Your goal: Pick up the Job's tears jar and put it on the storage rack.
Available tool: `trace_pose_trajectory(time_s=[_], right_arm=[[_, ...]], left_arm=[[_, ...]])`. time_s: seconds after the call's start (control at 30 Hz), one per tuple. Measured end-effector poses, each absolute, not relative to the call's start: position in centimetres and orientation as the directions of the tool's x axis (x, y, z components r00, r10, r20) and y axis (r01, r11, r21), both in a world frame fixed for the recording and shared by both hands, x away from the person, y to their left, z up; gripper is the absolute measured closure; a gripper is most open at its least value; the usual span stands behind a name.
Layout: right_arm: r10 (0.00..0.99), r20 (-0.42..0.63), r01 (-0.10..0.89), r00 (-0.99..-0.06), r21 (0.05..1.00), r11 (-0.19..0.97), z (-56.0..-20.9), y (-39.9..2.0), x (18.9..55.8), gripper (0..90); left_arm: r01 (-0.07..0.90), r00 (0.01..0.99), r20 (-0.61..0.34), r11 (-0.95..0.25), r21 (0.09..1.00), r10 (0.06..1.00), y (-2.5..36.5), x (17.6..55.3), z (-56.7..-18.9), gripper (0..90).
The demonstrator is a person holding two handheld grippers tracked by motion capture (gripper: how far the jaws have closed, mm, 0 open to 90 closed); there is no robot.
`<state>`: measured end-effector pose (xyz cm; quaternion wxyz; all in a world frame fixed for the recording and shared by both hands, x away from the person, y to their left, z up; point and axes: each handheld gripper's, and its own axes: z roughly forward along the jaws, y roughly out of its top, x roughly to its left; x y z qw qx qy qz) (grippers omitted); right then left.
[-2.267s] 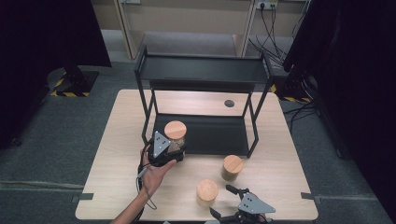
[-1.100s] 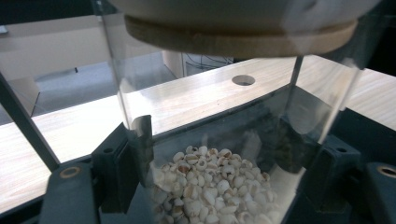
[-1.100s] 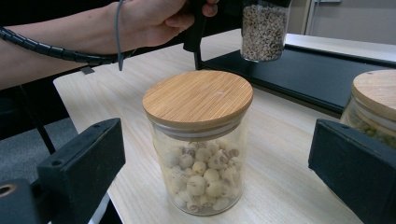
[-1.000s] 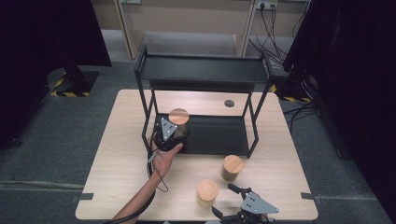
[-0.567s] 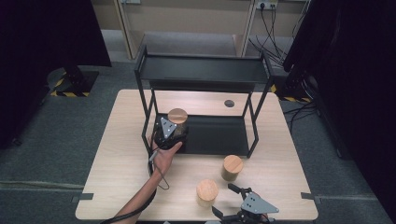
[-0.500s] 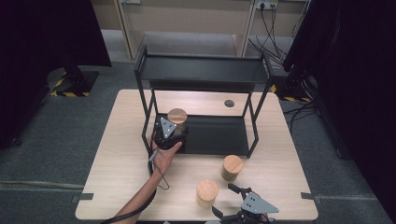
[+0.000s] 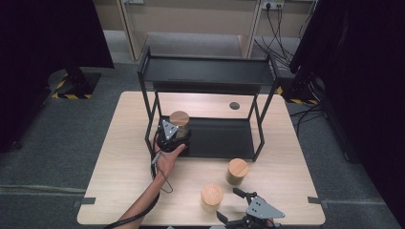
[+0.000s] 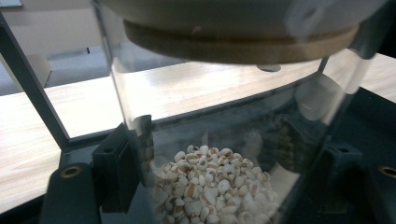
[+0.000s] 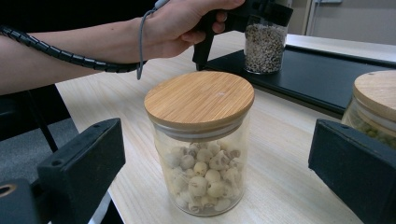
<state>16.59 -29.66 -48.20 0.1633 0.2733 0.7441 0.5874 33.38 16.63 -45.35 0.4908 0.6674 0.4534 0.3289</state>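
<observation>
My left gripper (image 7: 175, 132) is shut on a glass jar of pale grains (image 8: 210, 154) with a wooden lid (image 7: 179, 118). The jar stands at the left end of the black rack's lower shelf (image 7: 219, 137). Black pads (image 8: 120, 168) press both sides of the glass. In the right gripper view the held jar (image 9: 265, 43) rests on the shelf under the person's hand (image 9: 180, 28). My right gripper (image 7: 231, 206) stands open at the table's near edge. A second wooden-lidded jar of round white seeds (image 9: 200, 140) stands just ahead of its jaws, untouched.
A third lidded jar (image 7: 237, 171) stands right of the second jar (image 7: 211, 196), in front of the rack. The two-tier black rack (image 7: 205, 76) fills the back of the wooden table (image 7: 124, 148). A round cable hole (image 7: 234, 105) lies behind it.
The left gripper carried its jar away from the person and onto the lower shelf's left end, then nearly stopped. The right gripper and the other two jars kept still.
</observation>
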Motion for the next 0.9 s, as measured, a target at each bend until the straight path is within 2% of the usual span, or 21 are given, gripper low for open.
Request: trace_pose_trajectory(time_s=[0.17, 0.4, 0.9], right_arm=[[0.599, 0.079, 0.216, -0.797, 0.963, 0.161, -48.2, -29.7, 16.6, 4.0], [0.597, 0.079, 0.218, -0.798, 0.962, 0.164, -48.2, -29.6, 16.6, 4.0], [0.597, 0.076, 0.213, -0.799, 0.964, 0.162, -48.2, -29.6, 16.5, 4.0]], left_arm=[[0.281, 0.376, 0.006, -0.120, 0.952, 0.926, 16.7, 33.2, -45.3, 23.8], [0.291, 0.370, 0.021, -0.138, 0.947, 0.929, 16.4, 32.2, -44.8, 9.7], [0.279, 0.379, 0.034, -0.149, 0.949, 0.925, 16.2, 29.8, -43.3, 2.6]])
